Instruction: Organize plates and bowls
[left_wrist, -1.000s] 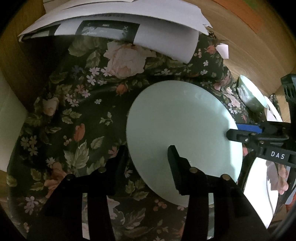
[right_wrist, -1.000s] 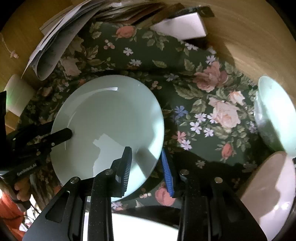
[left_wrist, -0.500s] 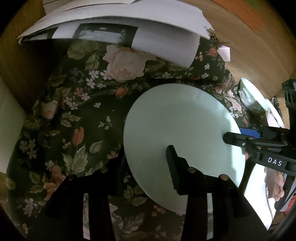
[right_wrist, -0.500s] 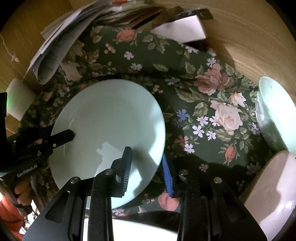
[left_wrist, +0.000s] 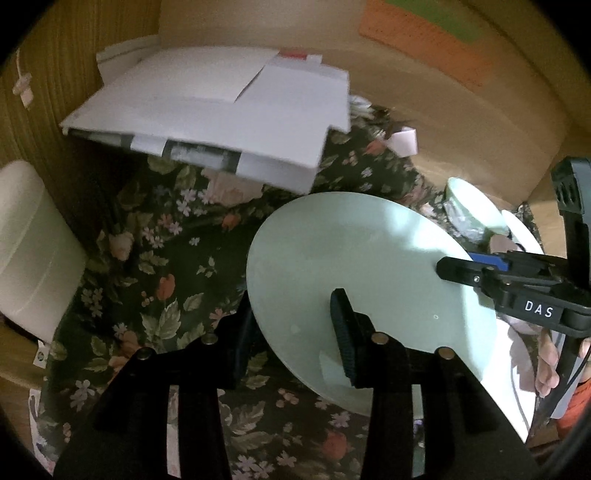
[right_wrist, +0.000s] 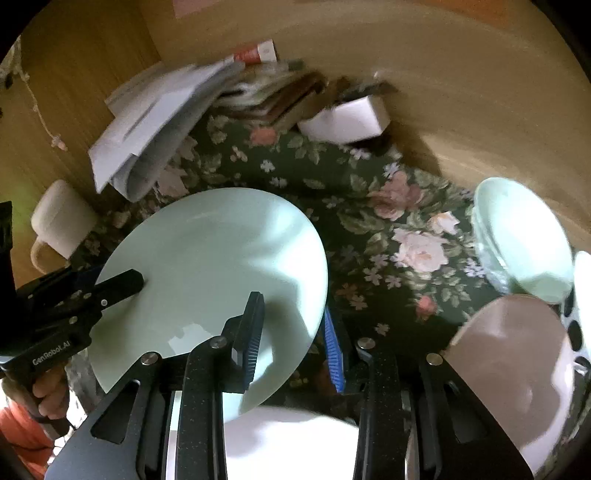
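Right wrist view: we hold pale green plate tilted above floral cloth, right gripper clamped on one rim, left gripper clamped on opp. rim. Green bowl nearby.

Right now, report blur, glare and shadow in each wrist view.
Left wrist view: stacked white papers smeared by motion; dim vignetted corners; the pale green round plate carries soft shadow.
Right wrist view: back clutter blurred; window glare patch on that plate; pale green bowl softened.
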